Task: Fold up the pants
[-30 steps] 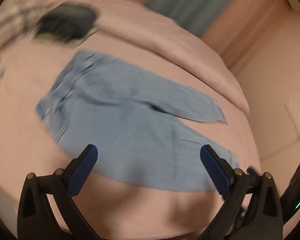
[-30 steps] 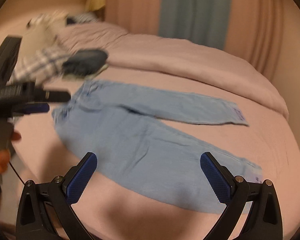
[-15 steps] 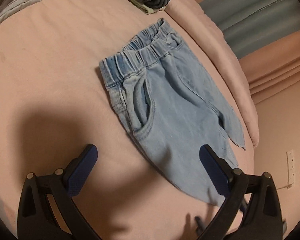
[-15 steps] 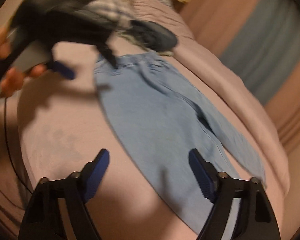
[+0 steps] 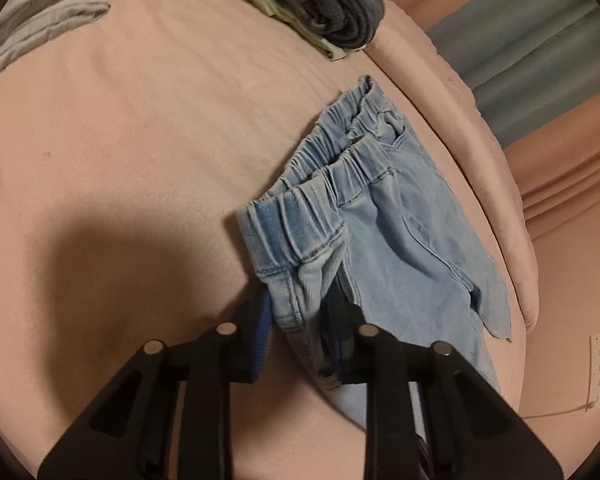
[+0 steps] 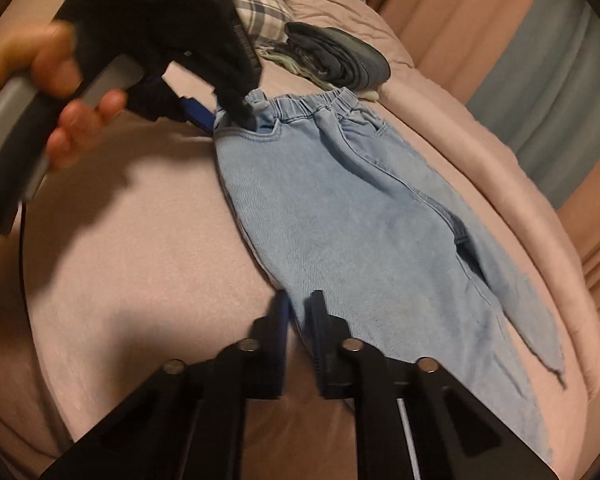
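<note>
Light blue pants [image 5: 404,240] lie flat on the pink bed [image 5: 140,140], waistband toward the dark folded clothes [image 5: 332,4]. My left gripper [image 5: 300,320] is clamped on the waistband's near corner. My right gripper [image 6: 300,320] is closing on the near leg's edge, fabric between its jaws.

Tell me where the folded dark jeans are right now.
The folded dark jeans lie at the top of the left wrist view on the pink bed, just beyond the waistband of the light blue pants.
</note>
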### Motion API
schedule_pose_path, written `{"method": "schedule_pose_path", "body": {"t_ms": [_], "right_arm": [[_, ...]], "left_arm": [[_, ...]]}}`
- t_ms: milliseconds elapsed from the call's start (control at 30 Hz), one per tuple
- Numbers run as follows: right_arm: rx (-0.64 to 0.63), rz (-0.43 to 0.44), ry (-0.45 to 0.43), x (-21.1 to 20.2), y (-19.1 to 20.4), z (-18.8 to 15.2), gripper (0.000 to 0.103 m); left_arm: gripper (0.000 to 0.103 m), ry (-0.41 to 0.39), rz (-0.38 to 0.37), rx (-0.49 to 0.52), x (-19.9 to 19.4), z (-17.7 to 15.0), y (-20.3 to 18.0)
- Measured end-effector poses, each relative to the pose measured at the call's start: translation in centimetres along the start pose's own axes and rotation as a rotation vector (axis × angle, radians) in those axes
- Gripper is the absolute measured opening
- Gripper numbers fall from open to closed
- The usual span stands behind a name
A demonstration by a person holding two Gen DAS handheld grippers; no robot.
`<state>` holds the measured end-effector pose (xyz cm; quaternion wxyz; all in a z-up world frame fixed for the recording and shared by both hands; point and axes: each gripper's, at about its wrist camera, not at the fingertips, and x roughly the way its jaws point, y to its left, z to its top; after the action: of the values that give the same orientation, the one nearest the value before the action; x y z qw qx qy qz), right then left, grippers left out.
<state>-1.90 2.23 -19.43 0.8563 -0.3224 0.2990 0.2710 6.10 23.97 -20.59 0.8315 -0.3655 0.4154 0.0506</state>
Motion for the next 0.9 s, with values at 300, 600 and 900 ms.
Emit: {"method": "schedule_pose_path", "body": {"t_ms": [300, 600, 900], "right_arm": [[0.038, 0.088, 0.005, -0.9, -1.0, -0.2, 0.005], [0.151, 0.222, 0.006, -2.8, -3.7, -0.8, 0.043], [0.464, 0.064, 0.021, -1.4, -14.9, -2.1, 0.043]], "left_arm": [[0.022, -0.018, 0.062, 0.066, -0.6, -1.6, -0.3], [0.051, -0.140, 0.262, 0.242, -5.4, -1.1, -1.9], [0.062, -0.154, 0.203, 0.587, -2.4, -1.8, -10.2]]}}
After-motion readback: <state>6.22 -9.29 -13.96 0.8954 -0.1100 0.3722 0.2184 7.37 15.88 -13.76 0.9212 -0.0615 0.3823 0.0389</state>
